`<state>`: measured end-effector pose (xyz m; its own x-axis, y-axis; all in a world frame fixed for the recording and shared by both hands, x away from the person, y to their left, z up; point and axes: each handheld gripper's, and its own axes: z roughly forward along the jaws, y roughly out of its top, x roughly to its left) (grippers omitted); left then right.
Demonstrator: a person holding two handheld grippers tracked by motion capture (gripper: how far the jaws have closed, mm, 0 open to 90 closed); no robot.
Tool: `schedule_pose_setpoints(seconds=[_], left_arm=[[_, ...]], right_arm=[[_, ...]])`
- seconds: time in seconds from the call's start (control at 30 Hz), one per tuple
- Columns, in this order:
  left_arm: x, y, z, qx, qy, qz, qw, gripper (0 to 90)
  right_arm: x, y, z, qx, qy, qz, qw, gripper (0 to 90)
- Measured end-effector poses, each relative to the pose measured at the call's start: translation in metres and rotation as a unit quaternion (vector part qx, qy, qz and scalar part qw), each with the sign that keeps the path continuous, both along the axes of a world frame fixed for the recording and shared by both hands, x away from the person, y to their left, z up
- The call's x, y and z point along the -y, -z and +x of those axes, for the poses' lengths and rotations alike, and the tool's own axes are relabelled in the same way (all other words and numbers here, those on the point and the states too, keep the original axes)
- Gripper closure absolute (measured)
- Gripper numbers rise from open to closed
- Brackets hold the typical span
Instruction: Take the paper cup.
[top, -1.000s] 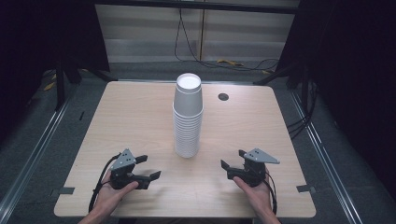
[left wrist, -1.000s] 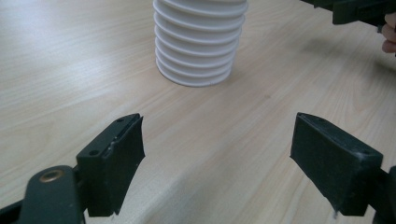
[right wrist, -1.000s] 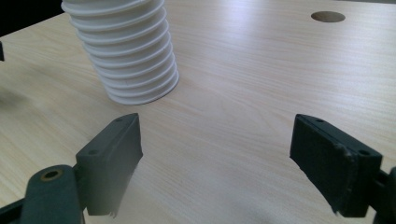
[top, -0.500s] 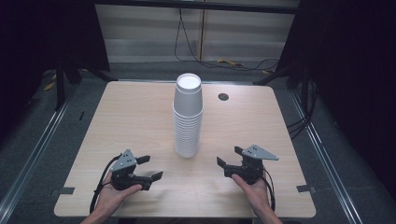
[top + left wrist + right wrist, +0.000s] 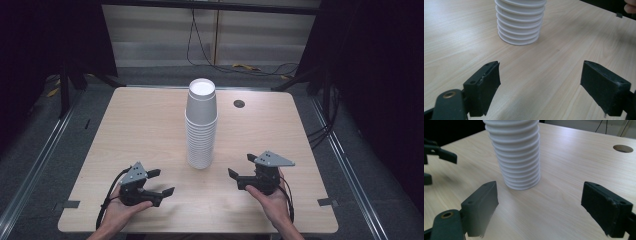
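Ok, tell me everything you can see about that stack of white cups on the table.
The stack of white cups is a tall column of many nested cups, paper or plastic by their look, mouths down, so the top cup's flat base faces up. Their rolled rims form ridges down the lower half. It stands upright near the middle of the pale wooden table, resting on it, with nothing else touching it. Both sets of jaws point at it from the near side, apart from it.

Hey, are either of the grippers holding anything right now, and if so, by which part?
Nothing is held. The left gripper and right gripper both stand open over the light wooden table, apart from the tall stack of white paper cups between them.
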<state>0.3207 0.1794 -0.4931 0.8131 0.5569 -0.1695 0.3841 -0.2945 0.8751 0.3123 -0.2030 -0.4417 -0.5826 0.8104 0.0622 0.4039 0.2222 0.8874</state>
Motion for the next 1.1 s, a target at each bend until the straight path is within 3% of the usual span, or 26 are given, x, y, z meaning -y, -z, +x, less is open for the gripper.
schedule_pose_setpoints(seconds=[0.07, 0.2, 0.27, 0.43, 0.5, 0.67, 0.93, 1.1], left_arm=[[0.0, 0.0, -0.002, 0.0, 0.003, 0.0, 1.0, 15.7], [0.003, 0.0, -0.002, 0.0, 0.003, 0.003, 1.0, 15.7], [0.004, -0.001, -0.003, -0.007, 0.006, -0.007, 0.9999, 15.9], [0.006, -0.001, -0.004, 0.001, 0.01, 0.005, 0.9999, 16.1], [0.006, -0.001, -0.004, 0.002, 0.008, 0.006, 0.9999, 16.1], [0.003, -0.001, -0.005, 0.005, 0.007, 0.011, 0.9999, 16.1], [0.0, -0.002, -0.006, 0.002, 0.01, 0.001, 0.9999, 15.9], [0.0, -0.004, -0.007, 0.01, 0.014, 0.001, 0.9998, 19.0]], right_arm=[[-0.002, -0.006, 0.0, -0.002, -0.009, 0.011, 0.9999, 14.4], [-0.008, -0.018, 0.0, 0.022, -0.015, 0.015, 0.9995, 14.1], [-0.01, -0.028, 0.004, 0.021, -0.024, 0.011, 0.9994, 13.7], [-0.012, -0.045, 0.01, 0.042, -0.038, 0.026, 0.9981, 13.7], [-0.013, -0.048, 0.012, 0.043, -0.038, 0.028, 0.998, 13.5], [-0.018, -0.058, 0.019, 0.049, -0.074, 0.044, 0.9951, 13.5], [-0.028, -0.078, 0.029, 0.054, -0.088, 0.054, 0.9932, 13.5], [-0.032, -0.091, 0.034, 0.064, -0.094, 0.059, 0.9918, 13.7]])
